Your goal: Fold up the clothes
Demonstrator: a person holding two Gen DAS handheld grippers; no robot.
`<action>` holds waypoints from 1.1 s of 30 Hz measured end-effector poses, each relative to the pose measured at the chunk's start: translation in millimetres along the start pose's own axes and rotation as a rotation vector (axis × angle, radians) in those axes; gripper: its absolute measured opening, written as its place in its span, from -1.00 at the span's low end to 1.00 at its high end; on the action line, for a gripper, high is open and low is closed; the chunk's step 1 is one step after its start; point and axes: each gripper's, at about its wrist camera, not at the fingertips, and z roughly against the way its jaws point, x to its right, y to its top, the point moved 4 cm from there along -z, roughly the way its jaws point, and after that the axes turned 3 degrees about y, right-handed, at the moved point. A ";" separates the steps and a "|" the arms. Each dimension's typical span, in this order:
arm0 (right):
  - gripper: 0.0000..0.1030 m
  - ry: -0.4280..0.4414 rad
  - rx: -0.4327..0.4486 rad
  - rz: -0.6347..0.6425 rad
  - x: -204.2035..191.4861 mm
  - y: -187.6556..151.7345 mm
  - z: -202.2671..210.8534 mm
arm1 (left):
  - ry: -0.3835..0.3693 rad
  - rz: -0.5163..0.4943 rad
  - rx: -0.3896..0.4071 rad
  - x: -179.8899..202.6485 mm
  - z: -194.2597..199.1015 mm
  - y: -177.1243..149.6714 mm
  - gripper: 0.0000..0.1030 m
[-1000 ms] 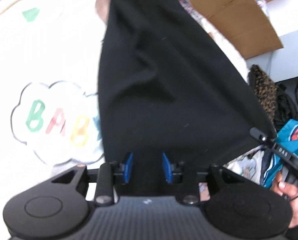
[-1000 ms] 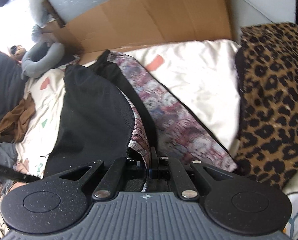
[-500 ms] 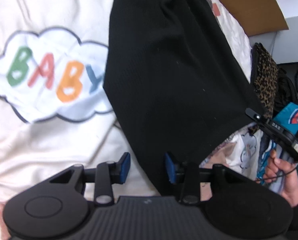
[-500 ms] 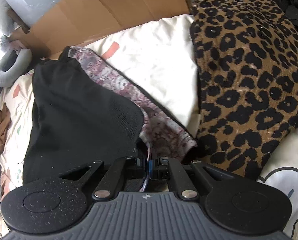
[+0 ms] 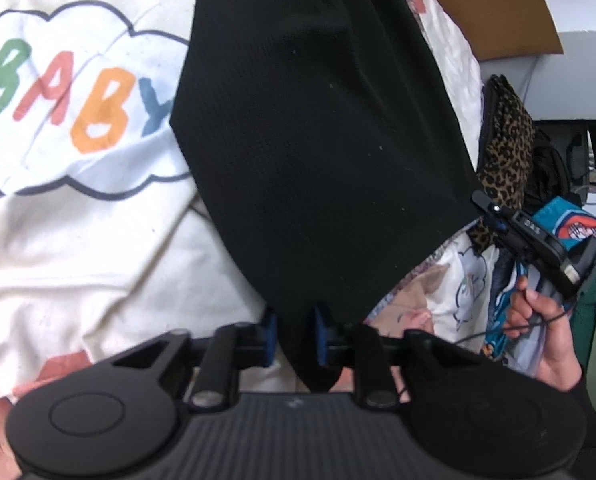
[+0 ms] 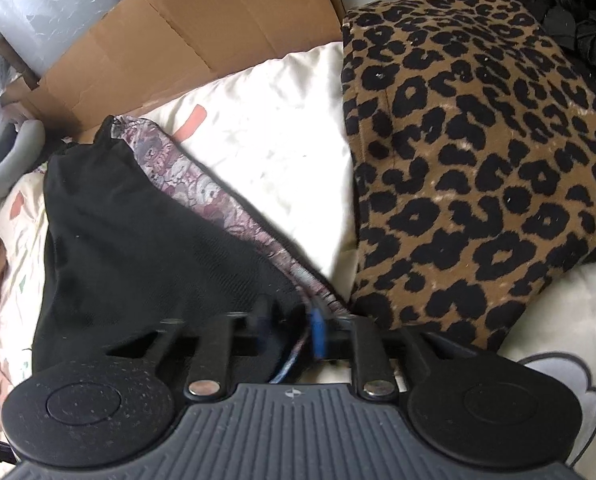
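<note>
Left wrist view: left gripper is showing its blue pads parted, with a corner of the black ribbed knit garment hanging down between them; pads are not pinching it, so released. Garment is lying spread over the cream bedsheet printed with a cloud and coloured BABY letters. At far right the right gripper is sitting at the garment's other corner, a person's hand holding its handle.

Right wrist view: right gripper is blurred, fingers look parted with the black garment and its purple floral patterned underside passing between them; released, as far as the blur allows. Leopard print cushion is lying just right of the garment, brown cardboard sheet standing behind, grey neck pillow at far left.
</note>
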 end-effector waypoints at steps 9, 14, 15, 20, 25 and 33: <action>-0.93 -0.040 0.039 0.035 -0.2 10.0 15.4 | -0.057 -0.041 0.003 10.4 6.5 -0.7 -0.97; -0.93 -0.054 0.002 0.032 7.4 5.1 5.9 | 0.003 -0.064 -0.010 9.0 -6.6 0.2 -0.98; -0.92 -0.054 -0.003 0.032 8.6 3.6 3.5 | 0.011 -0.061 -0.014 7.6 -9.8 0.6 -0.98; -0.84 -0.072 -0.013 0.036 13.8 2.0 0.3 | 0.029 -0.088 -0.036 7.4 -14.3 0.7 -0.97; -0.60 -0.090 -0.016 0.039 14.3 3.2 6.8 | 0.080 -0.140 -0.072 12.5 -3.5 1.6 -0.84; -0.39 -0.086 0.028 0.067 12.9 8.3 25.3 | 0.179 -0.217 0.012 33.2 39.3 27.4 -0.73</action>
